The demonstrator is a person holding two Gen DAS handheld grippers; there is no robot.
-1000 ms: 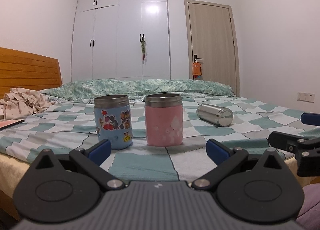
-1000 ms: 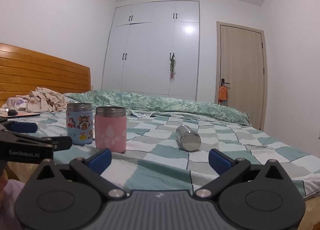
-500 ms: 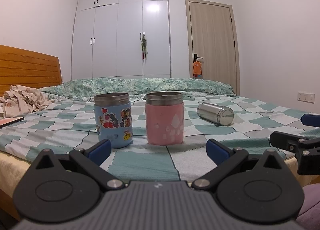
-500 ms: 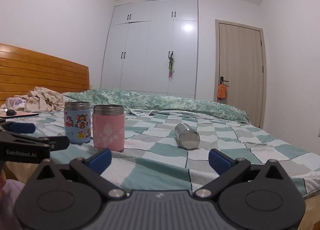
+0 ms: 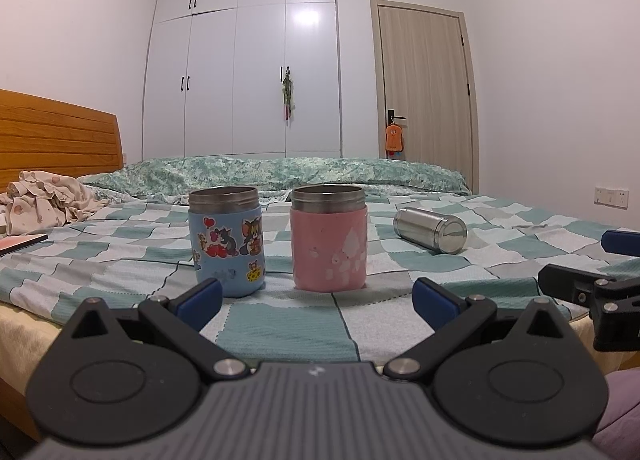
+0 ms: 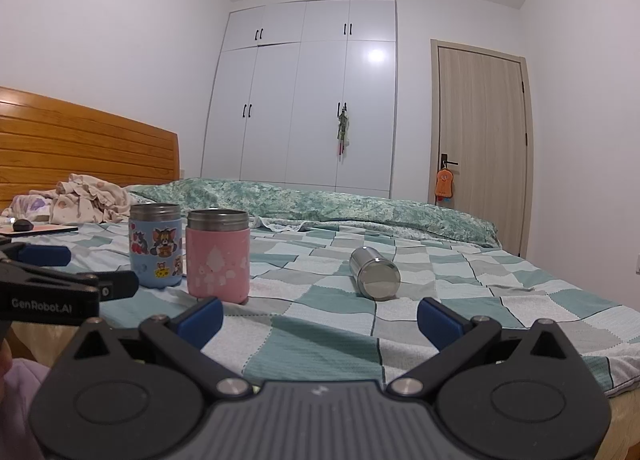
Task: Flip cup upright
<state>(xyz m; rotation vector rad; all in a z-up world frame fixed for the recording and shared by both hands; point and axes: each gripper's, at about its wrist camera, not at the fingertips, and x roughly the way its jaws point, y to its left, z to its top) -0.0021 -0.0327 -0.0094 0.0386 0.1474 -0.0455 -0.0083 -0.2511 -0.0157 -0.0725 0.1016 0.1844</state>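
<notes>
Steel cup [image 6: 374, 274] lies tipped on the bed [image 6: 328, 344] at one o'clock of the right tool [image 6: 319, 316]; both tools gape wide, empty, left tool [image 5: 316, 296] idle.

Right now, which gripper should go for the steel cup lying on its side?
Right. The steel cup lies almost straight ahead of the open right gripper, with bare quilt between. From the left gripper, also open, it sits off to the right, past the pink cup.
</notes>
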